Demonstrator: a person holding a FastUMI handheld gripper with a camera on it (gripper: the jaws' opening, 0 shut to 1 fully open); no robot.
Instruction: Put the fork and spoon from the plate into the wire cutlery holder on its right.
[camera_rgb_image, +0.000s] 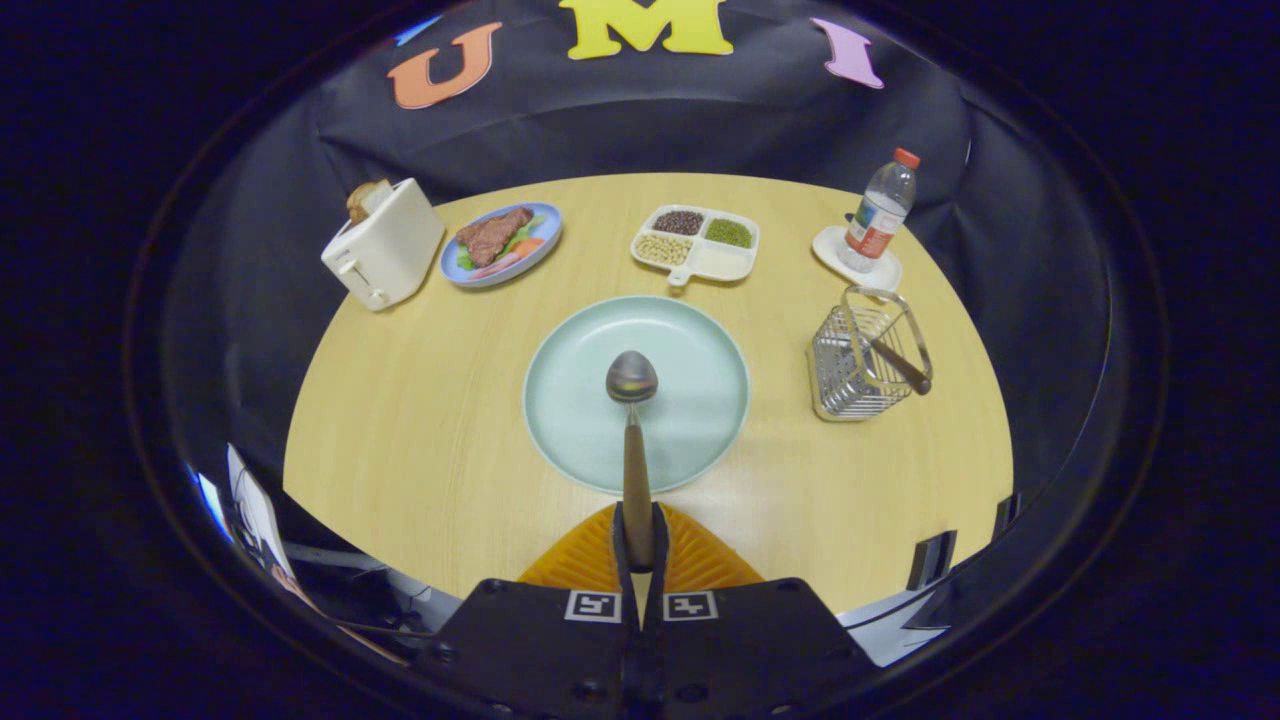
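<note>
The spoon (632, 420) is clamped by its wooden handle betw. the gripper (638, 545) fingers — bowl held out over the plate (570, 380), wire cutlery holder (860, 365) off to the right.

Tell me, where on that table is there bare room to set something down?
Bare wood lies between the toaster and the green plate, and between that plate and the wire holder. The far side is crowded: food plate, divided tray, bottle. The gripper is shut on the spoon.
</note>
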